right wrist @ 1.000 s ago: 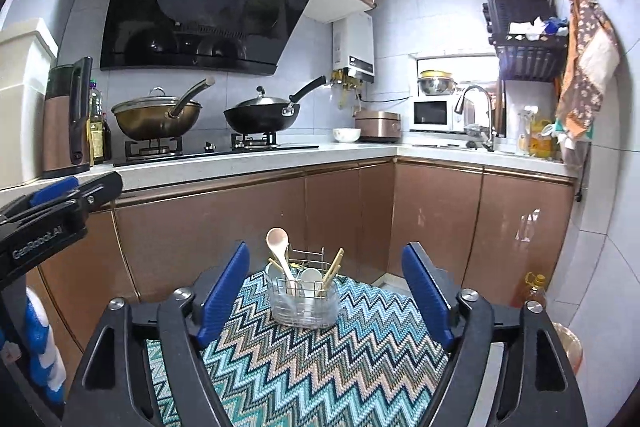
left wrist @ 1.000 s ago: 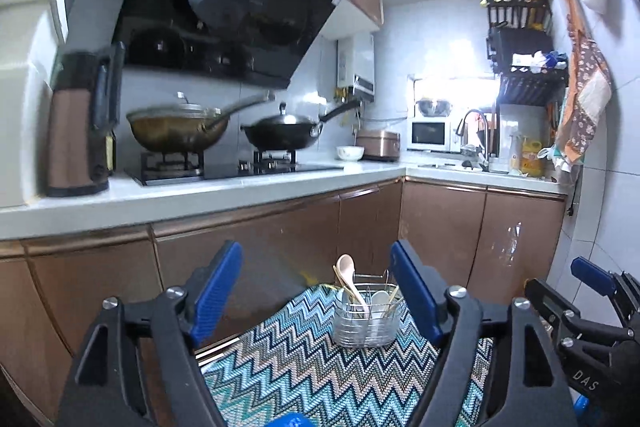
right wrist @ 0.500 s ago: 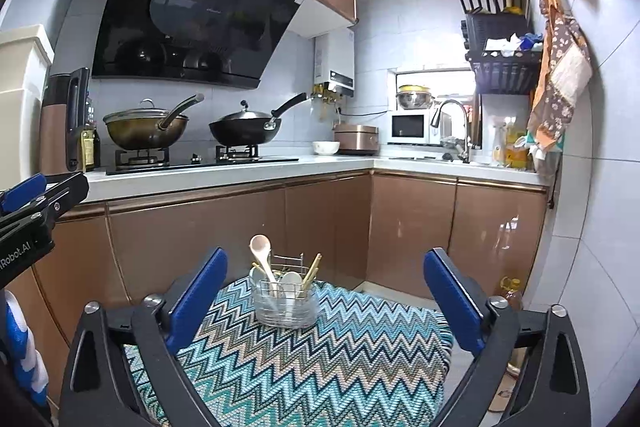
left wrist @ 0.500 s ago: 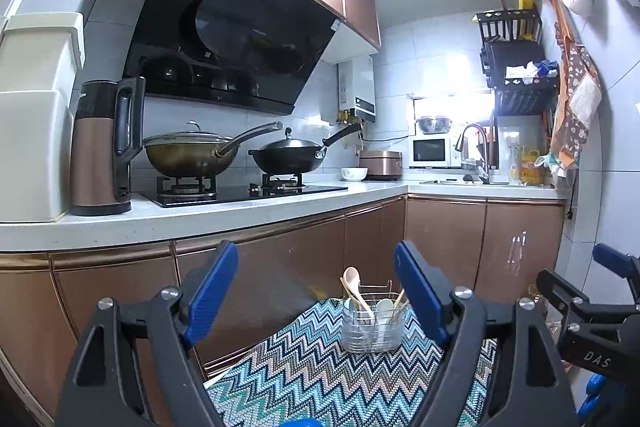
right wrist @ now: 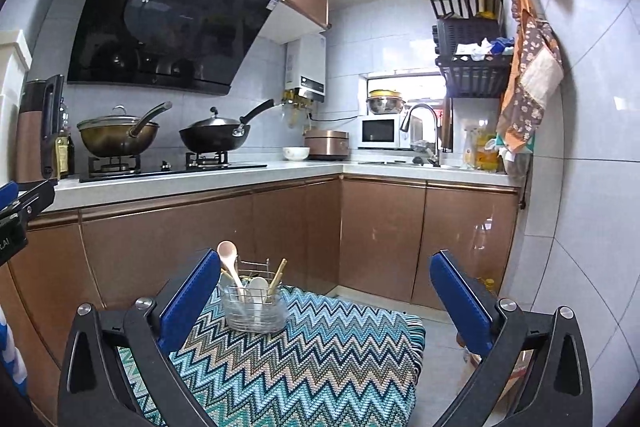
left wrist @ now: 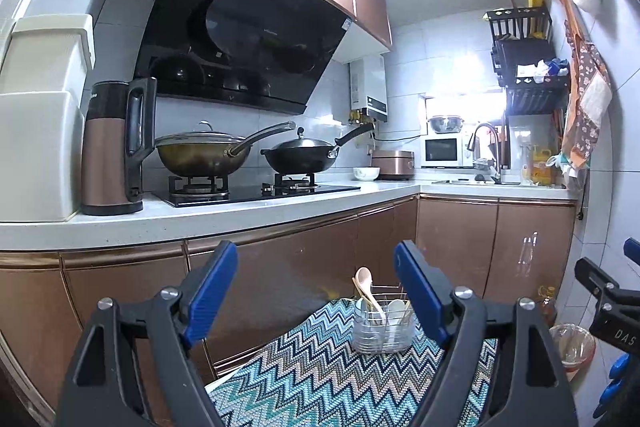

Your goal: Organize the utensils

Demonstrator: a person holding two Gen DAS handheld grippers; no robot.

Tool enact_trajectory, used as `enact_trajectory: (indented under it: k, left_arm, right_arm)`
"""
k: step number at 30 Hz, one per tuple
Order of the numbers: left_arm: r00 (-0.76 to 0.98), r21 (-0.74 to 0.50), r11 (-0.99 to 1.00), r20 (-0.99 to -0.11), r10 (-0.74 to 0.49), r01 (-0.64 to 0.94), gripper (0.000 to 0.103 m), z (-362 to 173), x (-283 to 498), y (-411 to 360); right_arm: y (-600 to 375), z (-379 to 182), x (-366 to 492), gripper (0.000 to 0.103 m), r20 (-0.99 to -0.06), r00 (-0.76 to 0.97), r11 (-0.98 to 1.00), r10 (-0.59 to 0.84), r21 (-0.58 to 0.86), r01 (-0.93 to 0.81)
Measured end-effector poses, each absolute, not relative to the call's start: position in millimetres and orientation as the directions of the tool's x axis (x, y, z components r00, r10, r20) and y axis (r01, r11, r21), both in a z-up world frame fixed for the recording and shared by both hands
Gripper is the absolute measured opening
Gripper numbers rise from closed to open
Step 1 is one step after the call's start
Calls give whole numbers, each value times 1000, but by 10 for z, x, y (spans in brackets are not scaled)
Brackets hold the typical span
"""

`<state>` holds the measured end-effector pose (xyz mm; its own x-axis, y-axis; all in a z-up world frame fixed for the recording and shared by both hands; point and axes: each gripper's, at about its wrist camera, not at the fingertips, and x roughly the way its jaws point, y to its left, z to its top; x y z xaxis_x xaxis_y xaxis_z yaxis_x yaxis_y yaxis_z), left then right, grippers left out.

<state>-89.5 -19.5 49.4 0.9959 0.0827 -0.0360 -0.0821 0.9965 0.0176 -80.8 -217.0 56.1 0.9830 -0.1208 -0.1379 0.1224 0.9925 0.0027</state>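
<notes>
Clear plastic and thin wire make up the utensil holder (right wrist: 255, 307), which is stood upright on the zigzag-patterned cloth (right wrist: 304, 359), near its far edge and towards the far left corner as seen from the right wrist camera. It is loaded already: a pale long-handled spoon (right wrist: 230, 259) is leant up out of it, white spoons (right wrist: 258, 287) are tucked lower inside, and wooden chopsticks (right wrist: 278, 275) are slanted against its rim. The upright storage is judged to be the point of the task, handles up so each piece can be picked out.

Nothing is held by either tool. The left gripper (left wrist: 316, 287) is held with its blue pads (left wrist: 212, 291) wide apart, well short of the holder. The right gripper (right wrist: 324, 295) is likewise spread wide and empty, raised above the near part of the cloth. No loose utensil is seen on the cloth, so the sorting is judged finished or nearly so.
</notes>
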Motion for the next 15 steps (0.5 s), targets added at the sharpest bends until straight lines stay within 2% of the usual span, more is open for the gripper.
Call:
enact_trajectory:
  k: [15]
  left_arm:
    - [987, -14, 988, -57, 151, -152, 80, 529, -807, -235]
  right_arm:
    - [-2300, 666, -883, 103, -96, 984, 989, -148, -10, 148]
